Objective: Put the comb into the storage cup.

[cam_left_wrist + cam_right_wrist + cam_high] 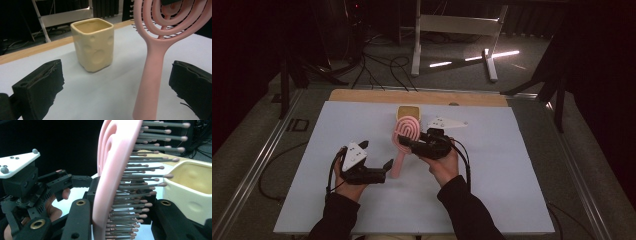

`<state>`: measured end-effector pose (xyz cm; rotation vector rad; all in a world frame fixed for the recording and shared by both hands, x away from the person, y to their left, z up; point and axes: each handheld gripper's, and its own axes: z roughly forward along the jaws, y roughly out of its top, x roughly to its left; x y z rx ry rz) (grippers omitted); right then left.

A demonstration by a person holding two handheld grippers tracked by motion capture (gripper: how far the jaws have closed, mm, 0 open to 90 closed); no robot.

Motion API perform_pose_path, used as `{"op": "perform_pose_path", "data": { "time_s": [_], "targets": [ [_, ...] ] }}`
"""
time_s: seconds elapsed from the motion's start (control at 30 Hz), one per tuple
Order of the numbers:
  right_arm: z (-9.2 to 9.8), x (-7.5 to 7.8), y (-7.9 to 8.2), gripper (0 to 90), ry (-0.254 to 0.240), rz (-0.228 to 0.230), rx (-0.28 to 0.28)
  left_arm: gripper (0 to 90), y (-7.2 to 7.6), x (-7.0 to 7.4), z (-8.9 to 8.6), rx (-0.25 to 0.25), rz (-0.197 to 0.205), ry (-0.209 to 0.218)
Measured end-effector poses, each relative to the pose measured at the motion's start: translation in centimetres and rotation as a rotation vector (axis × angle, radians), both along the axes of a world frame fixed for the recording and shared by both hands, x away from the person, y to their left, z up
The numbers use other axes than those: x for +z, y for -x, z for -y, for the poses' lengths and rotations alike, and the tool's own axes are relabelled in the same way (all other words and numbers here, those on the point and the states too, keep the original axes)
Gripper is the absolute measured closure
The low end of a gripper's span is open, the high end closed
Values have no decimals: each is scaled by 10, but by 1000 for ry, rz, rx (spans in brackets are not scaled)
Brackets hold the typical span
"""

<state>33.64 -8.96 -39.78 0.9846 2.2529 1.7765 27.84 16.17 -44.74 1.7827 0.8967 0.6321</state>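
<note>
A pink hairbrush (404,137) with grey bristles stands tilted over the white table cover, its head up. My right gripper (408,142) is shut on the brush head (112,182), pads on both sides of the bristle plate. My left gripper (376,155) is open; in the left gripper view (116,75) the brush handle (152,75) stands between its jaws, nearer the right one, with neither pad touching it. A cream square cup (408,111) with round dimples stands upright just behind the brush (93,45), close to the bristles (190,192).
The white table cover (512,175) ends at a wooden strip (412,96) along the far edge. Beyond the table, cables (382,67) lie on the floor and a white frame stand (452,30) rises at the back. Both forearms in dark sleeves enter from the bottom.
</note>
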Motion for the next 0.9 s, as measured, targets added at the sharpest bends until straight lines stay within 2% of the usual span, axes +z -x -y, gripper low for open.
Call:
{"op": "perform_pose_path", "data": {
  "time_s": [0.2, 0.57, 0.8, 0.9],
  "targets": [
    [-2, 0, 0, 639, 4, 1, -1, 2, 7, -10, -16, 0, 12, -7],
    [-3, 6, -3, 639, 11, 11, -10, 2, 18, -27, -42, 14, 7, -2],
    [-3, 10, -5, 640, 9, 15, -16, 2, 22, -35, -50, 35, -2, 3],
    [-2, 11, -7, 639, 0, 12, -18, 2, 23, -37, -50, 36, 0, -15]
  ]
}}
